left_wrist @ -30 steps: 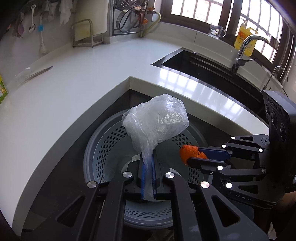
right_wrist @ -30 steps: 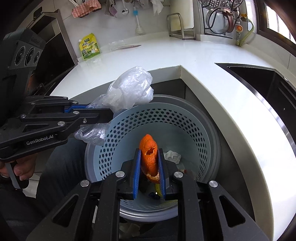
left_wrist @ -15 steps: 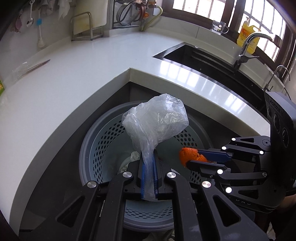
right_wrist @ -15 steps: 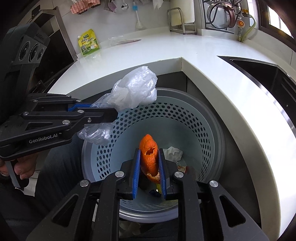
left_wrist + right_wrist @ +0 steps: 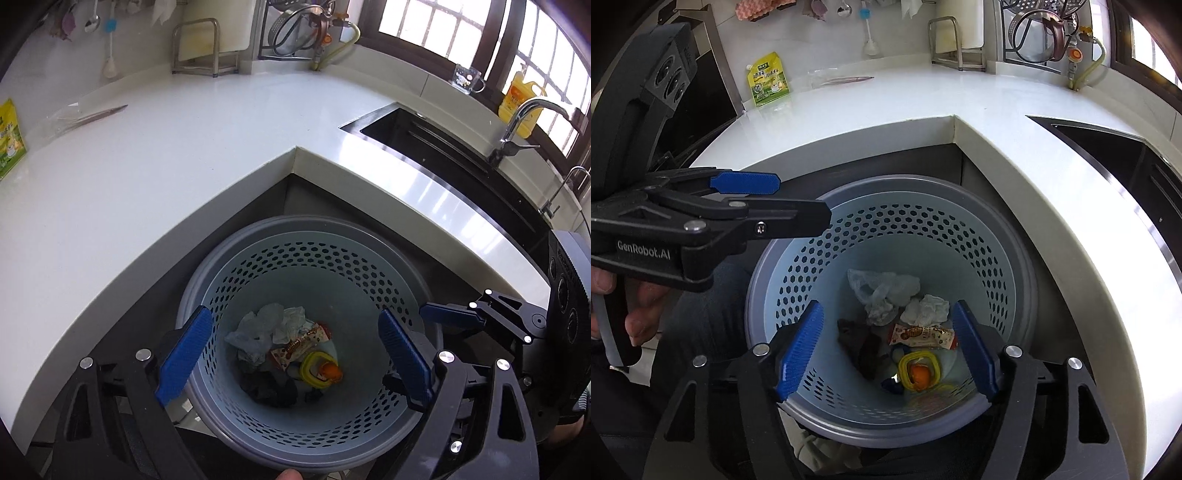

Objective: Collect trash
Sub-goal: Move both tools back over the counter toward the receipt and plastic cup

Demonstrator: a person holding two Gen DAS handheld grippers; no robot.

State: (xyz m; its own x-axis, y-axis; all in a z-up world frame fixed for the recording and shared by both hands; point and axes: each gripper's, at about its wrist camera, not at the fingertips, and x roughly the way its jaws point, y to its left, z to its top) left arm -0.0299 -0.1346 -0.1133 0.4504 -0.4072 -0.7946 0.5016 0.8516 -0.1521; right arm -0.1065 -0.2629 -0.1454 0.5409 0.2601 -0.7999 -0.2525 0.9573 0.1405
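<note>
White countertop point(image 5: 155, 177) wraps in an L around a corner where a round perforated waste basket point(image 5: 369, 266) with a grey rim stands on the floor below the counter edge. Both grippers hang over the basket mouth, angled down into it. The left gripper point(image 5: 293, 354) has its blue pads spread to either side of the opening, its jaws opening, with nothing between them. The right gripper point(image 5: 888, 354) is likewise spread, jaws opening, and nothing sits between its pads either; in the left wrist view it shows at the right edge. A hand point(image 5: 631, 306) grips the left tool's handle in the right wrist view. Down at the bottom of the basket lies the trash: a crumpled clear plastic bag point(image 5: 882, 286), a wad of white tissue point(image 5: 925, 308), a red and white snack wrapper point(image 5: 923, 336), a dark crumpled scrap point(image 5: 858, 341), and an orange peel point(image 5: 919, 374) resting inside a yellow plastic ring point(image 5: 905, 365). On the counter farther back are a green and yellow pouch point(image 5: 768, 79), a knife under a clear sheet point(image 5: 96, 116), and a metal rack point(image 5: 205, 51) against the wall. To the right a dark sink point(image 5: 443, 147) is set into the counter with a chrome faucet point(image 5: 517, 125), a yellow bottle point(image 5: 517, 99) on the sill behind it.
</note>
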